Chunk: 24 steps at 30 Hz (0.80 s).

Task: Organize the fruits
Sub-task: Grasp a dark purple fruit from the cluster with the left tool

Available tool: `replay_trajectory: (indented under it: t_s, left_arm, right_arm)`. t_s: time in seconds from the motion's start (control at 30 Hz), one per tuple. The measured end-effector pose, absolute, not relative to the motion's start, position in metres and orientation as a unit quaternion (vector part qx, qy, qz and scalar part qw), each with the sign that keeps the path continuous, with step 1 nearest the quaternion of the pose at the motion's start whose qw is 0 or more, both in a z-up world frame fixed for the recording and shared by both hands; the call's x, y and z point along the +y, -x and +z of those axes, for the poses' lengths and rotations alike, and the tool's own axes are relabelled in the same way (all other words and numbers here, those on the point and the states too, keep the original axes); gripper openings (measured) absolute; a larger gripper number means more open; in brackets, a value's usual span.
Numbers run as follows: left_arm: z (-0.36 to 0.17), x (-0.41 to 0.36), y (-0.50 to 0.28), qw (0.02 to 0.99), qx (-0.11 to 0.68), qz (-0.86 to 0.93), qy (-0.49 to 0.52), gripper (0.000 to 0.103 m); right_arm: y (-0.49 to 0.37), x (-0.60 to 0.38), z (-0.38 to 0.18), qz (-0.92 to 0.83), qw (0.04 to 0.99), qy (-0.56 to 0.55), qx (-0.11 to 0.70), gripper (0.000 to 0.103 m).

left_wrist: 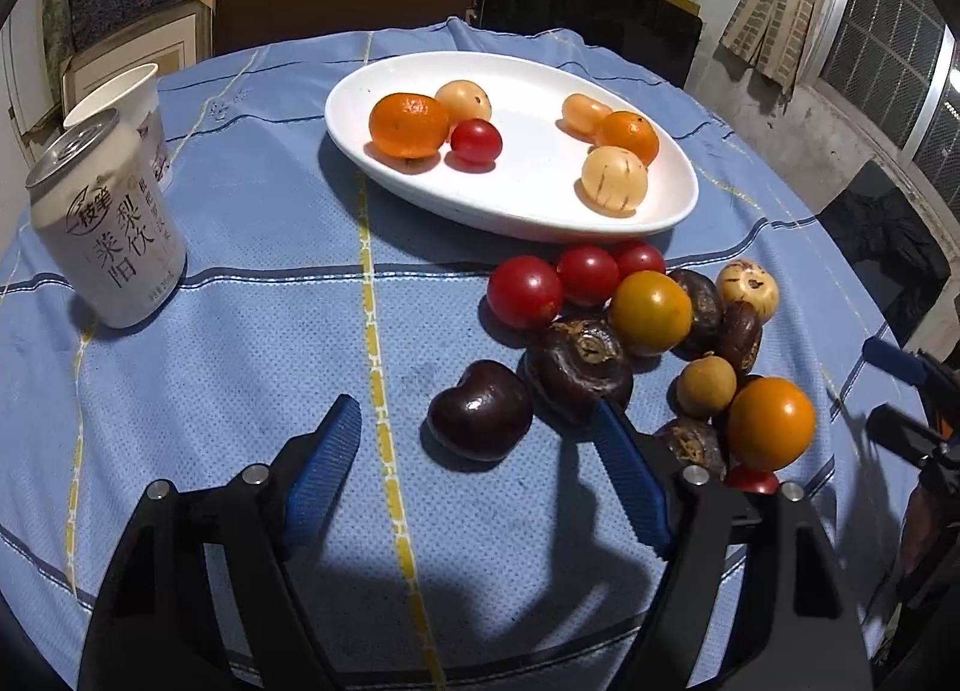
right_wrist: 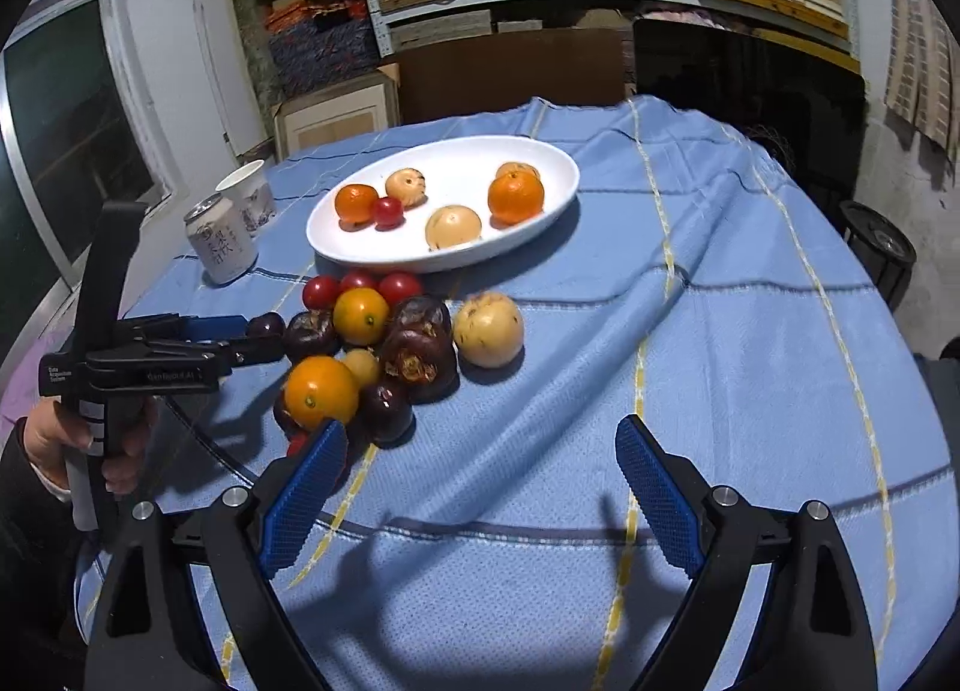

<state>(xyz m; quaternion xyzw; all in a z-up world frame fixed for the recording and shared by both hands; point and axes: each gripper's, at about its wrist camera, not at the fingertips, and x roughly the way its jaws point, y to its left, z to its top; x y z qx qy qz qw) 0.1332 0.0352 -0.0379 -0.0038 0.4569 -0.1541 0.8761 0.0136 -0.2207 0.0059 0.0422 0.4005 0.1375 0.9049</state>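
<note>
A white oval plate [left_wrist: 528,199] [right_wrist: 456,159] at the back holds two mandarins, a cherry tomato and pale round fruits. In front of it lies a pile of loose fruit [left_wrist: 648,313] [right_wrist: 366,319]: red cherry tomatoes, yellow-orange ones, dark brown chestnut-like ones and pale ones. My left gripper [left_wrist: 477,412] [right_wrist: 255,337] is low over the cloth, its jaws standing either side of a glossy dark fruit [left_wrist: 480,412] [right_wrist: 268,323] at the pile's near-left edge, with gaps on both sides. My right gripper [right_wrist: 480,433] [left_wrist: 891,388] hangs open over bare cloth, right of the pile, with nothing in it.
A pale drink can [left_wrist: 108,229] [right_wrist: 222,241] and a paper cup [left_wrist: 120,90] [right_wrist: 249,193] stand at the table's left. A hand [right_wrist: 120,451] holds the left gripper's handle. The blue checked tablecloth [right_wrist: 720,361] covers a round table. Shelves and boards stand behind.
</note>
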Motion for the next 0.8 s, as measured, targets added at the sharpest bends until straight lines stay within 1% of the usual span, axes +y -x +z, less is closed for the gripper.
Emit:
replay_trajectory:
  t_s: [0.07,0.13,0.17,0.33,0.4,0.5,0.57,0.6,0.63,0.7,0.8]
  left_arm:
    - [-0.038,0.036,-0.133,0.876,0.456,-0.156,0.006,0.077]
    - [-0.037,0.038,-0.132,0.875,0.459,-0.155,0.01,0.068]
    - [-0.036,0.04,-0.132,0.874,0.462,-0.153,0.011,0.061]
    - [-0.038,0.043,-0.133,0.87,0.469,-0.151,0.008,0.061]
    - [-0.04,0.036,-0.133,0.874,0.464,-0.146,-0.012,0.063]
    - [-0.041,0.031,-0.135,0.875,0.463,-0.138,-0.029,0.063]
    - [-0.041,0.031,-0.138,0.879,0.458,-0.131,-0.032,0.051]
    - [-0.039,0.029,-0.14,0.88,0.453,-0.14,-0.031,0.037]
    - [-0.038,0.027,-0.141,0.878,0.452,-0.152,-0.028,0.032]
    - [-0.036,0.017,-0.14,0.887,0.441,-0.124,-0.058,0.032]
    - [-0.037,0.017,-0.137,0.888,0.439,-0.125,-0.052,0.032]
  right_arm:
    - [-0.015,-0.218,0.001,0.142,0.901,-0.042,0.408,0.092]
    - [-0.018,-0.215,-0.001,0.141,0.899,-0.042,0.412,0.092]
    - [-0.02,-0.213,0.0,0.148,0.898,-0.044,0.413,0.092]
    - [-0.028,-0.204,0.007,0.163,0.9,-0.034,0.404,0.092]
    - [-0.036,-0.201,0.008,0.167,0.898,-0.034,0.405,0.092]
    - [-0.046,-0.197,0.01,0.171,0.898,-0.032,0.403,0.092]
    - [-0.049,-0.196,0.01,0.169,0.898,-0.032,0.405,0.092]
    - [-0.049,-0.195,0.008,0.168,0.897,-0.029,0.408,0.092]
    - [-0.048,-0.194,0.007,0.167,0.896,-0.027,0.411,0.092]
    - [-0.046,-0.195,0.005,0.158,0.896,-0.016,0.415,0.092]
    - [-0.044,-0.2,0.012,0.144,0.905,-0.01,0.399,0.092]
